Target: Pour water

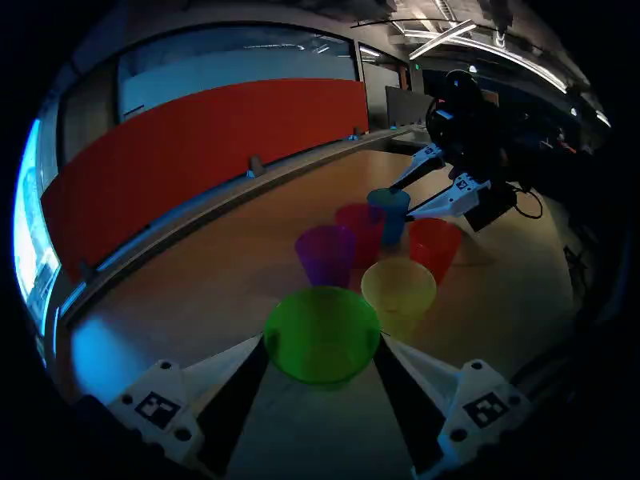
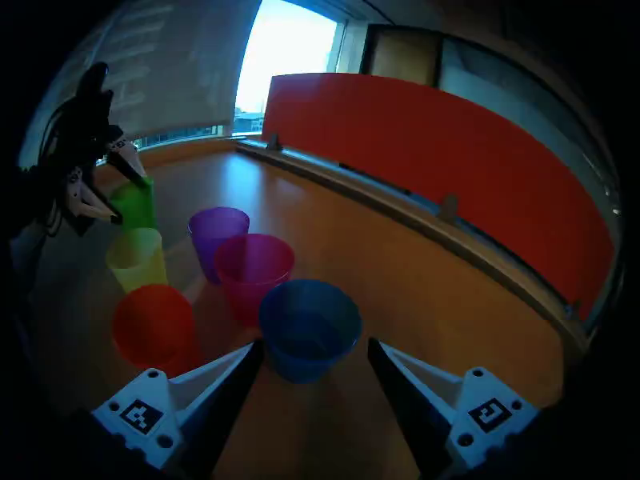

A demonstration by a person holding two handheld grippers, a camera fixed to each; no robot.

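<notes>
Six cups stand clustered on the wooden table [image 2: 416, 304]. The green cup [image 1: 322, 336] sits at the near end of the cluster in the left gripper view, between the fingers of the left gripper [image 1: 322, 344], which pinch its two sides. The blue cup [image 2: 310, 328], at the opposite end, sits between the spread fingers of the right gripper [image 2: 314, 346]; I cannot tell whether they press on it. Between these two cups stand the yellow cup [image 1: 398, 292], purple cup [image 1: 326, 254], magenta cup [image 1: 364, 228] and orange-red cup [image 1: 434, 244]. A red panel [image 2: 448, 152] runs along the table's far edge, with a bright window [image 2: 284, 64] beyond.
</notes>
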